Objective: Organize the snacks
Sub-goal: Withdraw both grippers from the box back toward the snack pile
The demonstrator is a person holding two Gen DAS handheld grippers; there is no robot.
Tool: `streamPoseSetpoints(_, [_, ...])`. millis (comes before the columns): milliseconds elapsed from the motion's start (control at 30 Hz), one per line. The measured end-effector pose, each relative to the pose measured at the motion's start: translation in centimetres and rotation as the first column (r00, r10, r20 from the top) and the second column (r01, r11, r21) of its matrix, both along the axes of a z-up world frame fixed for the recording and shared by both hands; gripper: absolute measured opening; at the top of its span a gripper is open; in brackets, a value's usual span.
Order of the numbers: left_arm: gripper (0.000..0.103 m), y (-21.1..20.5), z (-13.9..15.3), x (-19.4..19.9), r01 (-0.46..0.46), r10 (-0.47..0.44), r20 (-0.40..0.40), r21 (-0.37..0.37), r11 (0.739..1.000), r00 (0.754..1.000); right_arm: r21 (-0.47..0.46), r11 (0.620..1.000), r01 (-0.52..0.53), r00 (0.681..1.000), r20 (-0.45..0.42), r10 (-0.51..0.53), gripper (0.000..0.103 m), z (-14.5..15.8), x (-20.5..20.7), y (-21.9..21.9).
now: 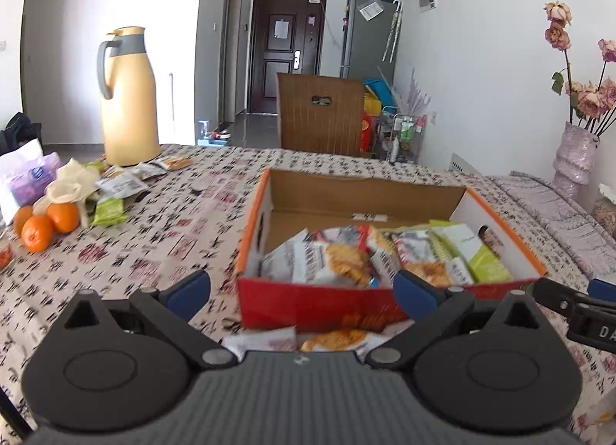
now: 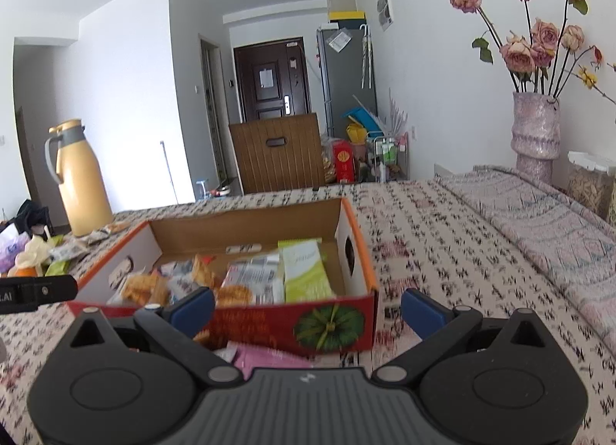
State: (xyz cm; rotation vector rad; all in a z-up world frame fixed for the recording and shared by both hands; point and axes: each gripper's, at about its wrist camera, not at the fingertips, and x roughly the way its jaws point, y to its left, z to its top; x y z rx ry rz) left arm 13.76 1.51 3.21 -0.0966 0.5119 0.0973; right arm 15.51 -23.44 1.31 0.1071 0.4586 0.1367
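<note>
A red and orange cardboard box [image 1: 308, 306] [image 2: 348, 237] stands open on the patterned tablecloth, holding several snack packets [image 1: 346, 260] [image 2: 246, 279], among them a green one [image 2: 306, 271]. My left gripper [image 1: 302, 293] is open just in front of the box's near wall, nothing between its fingers. A cracker packet [image 1: 335, 340] lies on the cloth under it. My right gripper [image 2: 308, 308] is open too, at the box's near right corner, over a pink packet [image 2: 265, 358]. More loose snack packets [image 1: 115, 190] lie at the far left.
Oranges [image 1: 42, 225] and a white bag [image 1: 23, 179] sit at the table's left edge beside a yellow thermos jug [image 1: 127, 98]. A pink vase of dried roses [image 2: 535, 129] stands at the right by the wall. A wooden chair back [image 1: 319, 113] rises beyond the table.
</note>
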Motion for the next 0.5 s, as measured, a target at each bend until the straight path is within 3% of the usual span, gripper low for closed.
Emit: streamPoseSetpoints(500, [0.103,1.1,-2.6,-3.3,0.018,-0.019,-0.057,-0.008,1.000,0.998,0.002,0.999,-0.036,0.994,-0.103,0.036,0.103,-2.9,-2.7,0.4])
